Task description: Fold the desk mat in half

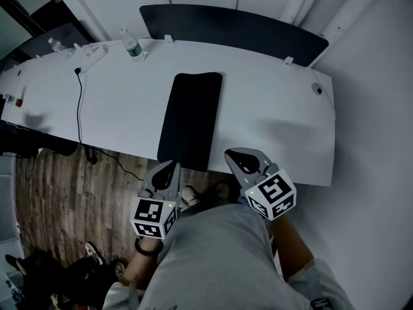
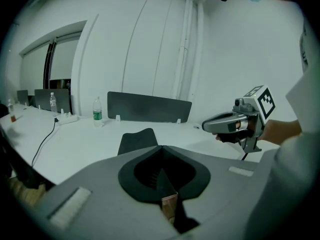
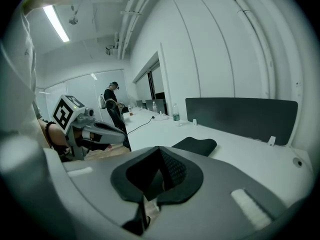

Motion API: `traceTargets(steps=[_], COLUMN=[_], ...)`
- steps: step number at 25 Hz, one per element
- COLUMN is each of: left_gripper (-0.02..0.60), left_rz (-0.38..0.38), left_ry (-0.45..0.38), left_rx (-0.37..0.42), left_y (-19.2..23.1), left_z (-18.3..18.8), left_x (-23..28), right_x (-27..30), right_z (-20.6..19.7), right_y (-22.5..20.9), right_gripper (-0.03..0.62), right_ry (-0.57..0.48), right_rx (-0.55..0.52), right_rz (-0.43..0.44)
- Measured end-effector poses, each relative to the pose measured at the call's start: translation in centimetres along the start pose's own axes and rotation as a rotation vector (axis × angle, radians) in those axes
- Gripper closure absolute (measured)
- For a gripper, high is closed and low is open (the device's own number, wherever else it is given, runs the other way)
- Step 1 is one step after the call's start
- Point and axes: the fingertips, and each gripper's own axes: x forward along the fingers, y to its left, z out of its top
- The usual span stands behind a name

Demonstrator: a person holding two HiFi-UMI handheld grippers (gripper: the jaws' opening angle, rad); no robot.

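A white desk (image 1: 271,108) held a black mat (image 1: 191,118) lying flat, its near end at the front edge. The left gripper (image 1: 166,168) and right gripper (image 1: 233,155) hovered just before that end, each claw closed and empty. Arriving closed, they would likely shove the mat away; uneven grips could skew the fold.

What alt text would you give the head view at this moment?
A black desk mat lies flat and unfolded on a white desk, one short end at the near edge. Just short of that edge, a person holds the left tongs and right tongs, both closed and empty.
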Motion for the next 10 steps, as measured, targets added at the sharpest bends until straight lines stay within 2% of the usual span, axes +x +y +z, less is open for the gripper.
traceTargets(steps=[10], left_gripper=[0.563], left_rz=[-0.009], left_ry=[-0.026], left_rx=[0.000], left_y=[0.32], left_z=[0.78], left_x=[-0.92], right_x=[0.00], right_z=[0.96], right_y=[0.93], right_gripper=[0.589], right_ry=[-0.016], right_rx=[-0.009], right_rz=[-0.006])
